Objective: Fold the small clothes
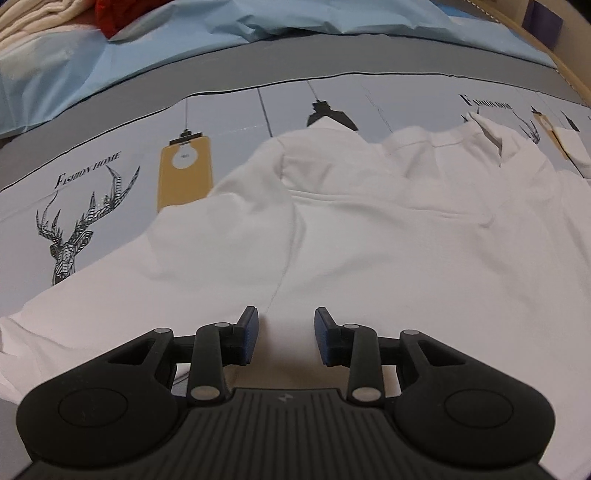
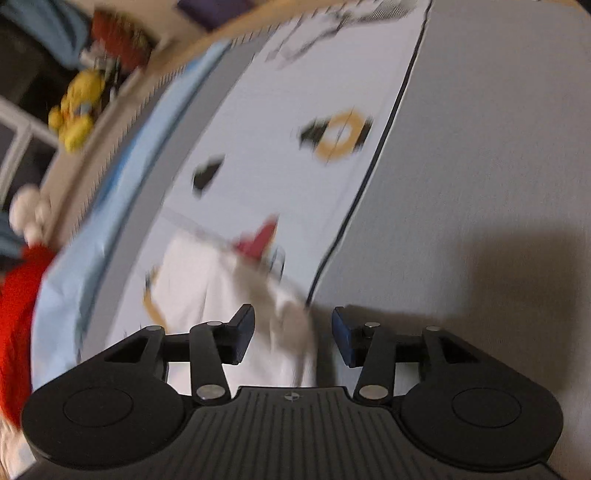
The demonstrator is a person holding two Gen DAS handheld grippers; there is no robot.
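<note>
A white shirt (image 1: pixel 369 236) lies spread and wrinkled on the printed bedsheet (image 1: pixel 110 177), its collar end at the far right. My left gripper (image 1: pixel 286 332) is open just above the shirt's near edge, with white cloth between the fingers but not pinched. In the blurred right wrist view, my right gripper (image 2: pixel 291 334) is open over a corner of the white shirt (image 2: pixel 207 280), which lies between and ahead of the fingers. A red shape (image 2: pixel 260 240) shows at the shirt's far end.
A light blue sheet (image 1: pixel 184 40) and a red item (image 1: pixel 109 14) lie at the back of the bed. In the right wrist view, a plain grey band of the bedsheet (image 2: pixel 480 184) is at right, a yellow plush toy (image 2: pixel 75 110) and red cloth (image 2: pixel 18 314) at left.
</note>
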